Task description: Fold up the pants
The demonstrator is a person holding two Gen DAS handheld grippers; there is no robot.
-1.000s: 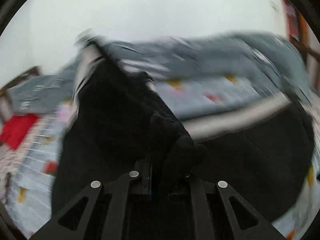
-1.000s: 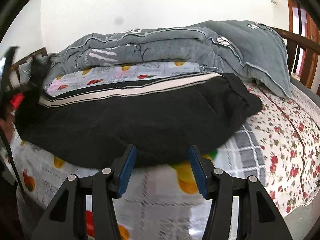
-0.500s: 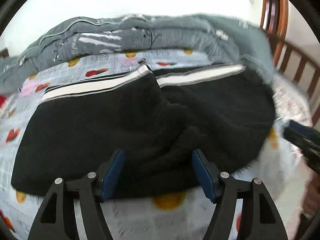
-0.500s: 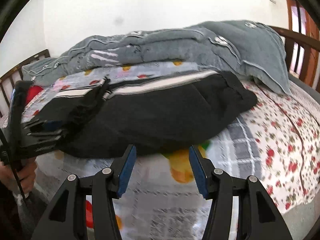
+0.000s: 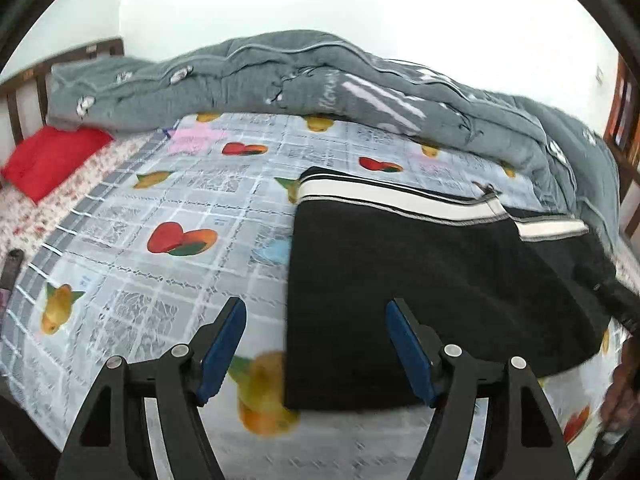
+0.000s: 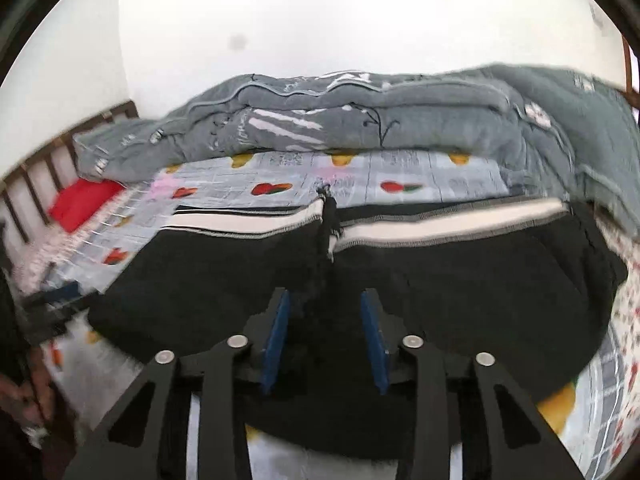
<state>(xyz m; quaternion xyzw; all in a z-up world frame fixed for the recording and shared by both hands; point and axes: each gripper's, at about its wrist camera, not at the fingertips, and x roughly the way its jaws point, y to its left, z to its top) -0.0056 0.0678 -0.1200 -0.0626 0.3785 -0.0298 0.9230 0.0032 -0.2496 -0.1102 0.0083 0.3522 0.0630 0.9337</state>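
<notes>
The black pants [image 5: 432, 276] with a white-striped waistband lie folded on the bed, right of centre in the left wrist view. My left gripper [image 5: 316, 344] is open and empty, just above the pants' near left corner. In the right wrist view the pants [image 6: 460, 280] fill the middle, waistband at the far side. My right gripper [image 6: 325, 340] is open, its blue pads either side of a raised ridge of black cloth at the pants' near edge.
A grey quilt [image 5: 320, 80] is piled along the far side of the bed. A red pillow [image 5: 48, 156] lies at the far left by the wooden headboard. The fruit-print sheet [image 5: 160, 208] lies bare left of the pants.
My left gripper let go of the pants leg after carrying it over, then drew back left. My right gripper moved in to the pants' near edge and narrowed.
</notes>
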